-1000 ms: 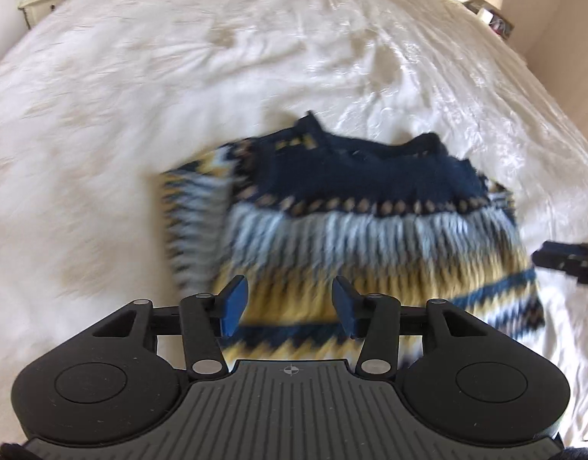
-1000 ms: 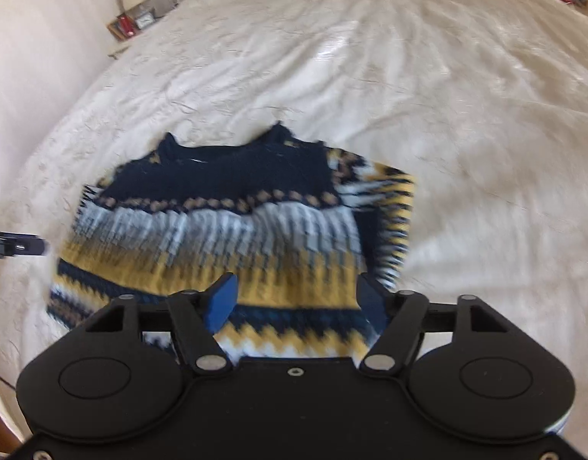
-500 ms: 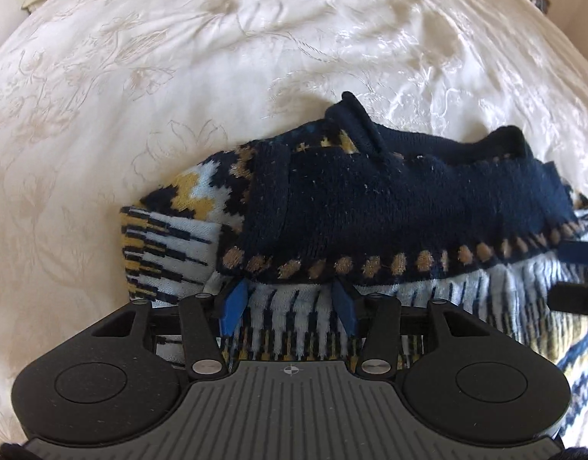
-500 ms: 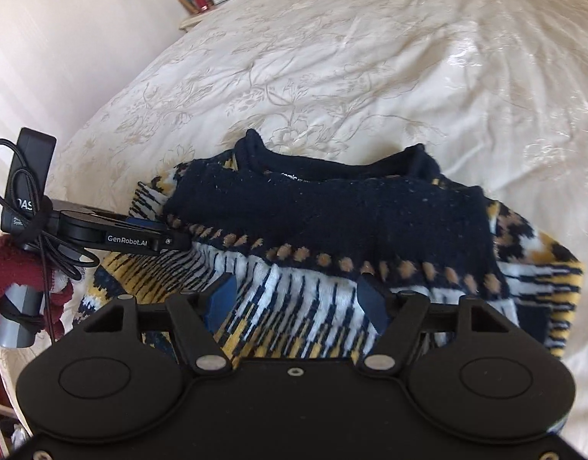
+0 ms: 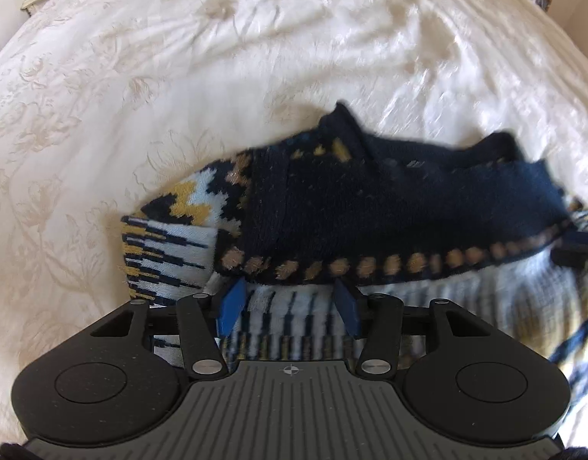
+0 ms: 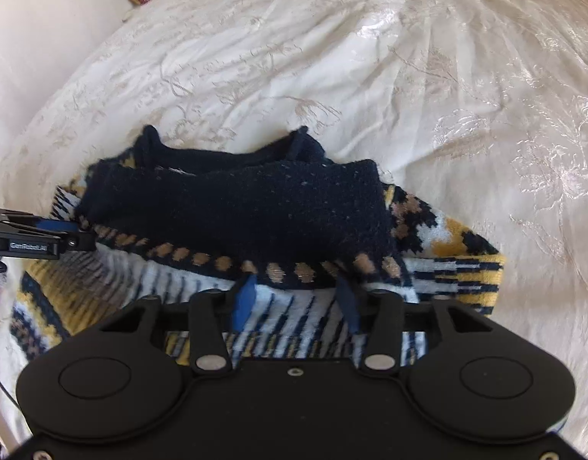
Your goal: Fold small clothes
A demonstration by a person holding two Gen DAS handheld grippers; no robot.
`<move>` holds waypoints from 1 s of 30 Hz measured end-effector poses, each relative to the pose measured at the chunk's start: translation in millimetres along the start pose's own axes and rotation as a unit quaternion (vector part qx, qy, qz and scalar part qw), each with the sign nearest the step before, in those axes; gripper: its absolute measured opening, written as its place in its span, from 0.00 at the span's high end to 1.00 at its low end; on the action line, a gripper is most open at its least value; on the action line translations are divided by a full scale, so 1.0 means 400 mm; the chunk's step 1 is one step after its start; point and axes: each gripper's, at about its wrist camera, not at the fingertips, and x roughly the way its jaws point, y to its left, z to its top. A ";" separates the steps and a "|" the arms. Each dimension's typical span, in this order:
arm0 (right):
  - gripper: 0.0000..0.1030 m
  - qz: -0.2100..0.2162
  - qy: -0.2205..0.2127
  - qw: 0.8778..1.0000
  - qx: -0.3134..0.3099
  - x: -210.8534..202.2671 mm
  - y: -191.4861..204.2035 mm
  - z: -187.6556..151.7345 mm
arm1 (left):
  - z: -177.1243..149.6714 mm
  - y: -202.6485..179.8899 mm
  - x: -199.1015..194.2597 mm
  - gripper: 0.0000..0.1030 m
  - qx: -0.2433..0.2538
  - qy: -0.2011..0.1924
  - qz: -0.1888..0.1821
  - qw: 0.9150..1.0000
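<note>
Two grippers, left (image 5: 288, 306) and right (image 6: 295, 303), jaws apart, right's just narrowing, over chunky patterned knit sweater (image 5: 370, 211).

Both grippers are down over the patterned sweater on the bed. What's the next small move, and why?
Probably ease both down and close on the knit. The left gripper and right gripper each sit open over the sweater, just below its dotted navy band, with fabric between the fingers but not visibly pinched; the right's jaws have just been closing. A two-point hold would allow the next fold on the bedspread.
</note>
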 end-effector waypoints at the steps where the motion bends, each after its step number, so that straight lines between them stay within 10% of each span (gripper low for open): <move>1: 0.29 0.009 -0.009 1.000 0.007 -0.017 0.002 -0.008 | 0.001 -0.008 -0.020 0.52 -0.005 -0.007 -0.007 1.000; 9: 0.15 0.023 -0.056 0.994 0.095 -0.120 -0.019 -0.101 | 0.002 -0.147 -0.047 0.51 0.035 -0.017 -0.058 0.998; 20: 0.01 0.007 -0.054 0.986 0.161 -0.172 -0.116 -0.185 | -0.011 -0.212 0.078 0.46 0.077 0.036 -0.017 0.996; 30: 0.01 0.101 -0.011 0.973 0.205 -0.071 -0.198 -0.192 | -0.018 -0.229 0.103 0.41 0.079 0.037 -0.007 0.996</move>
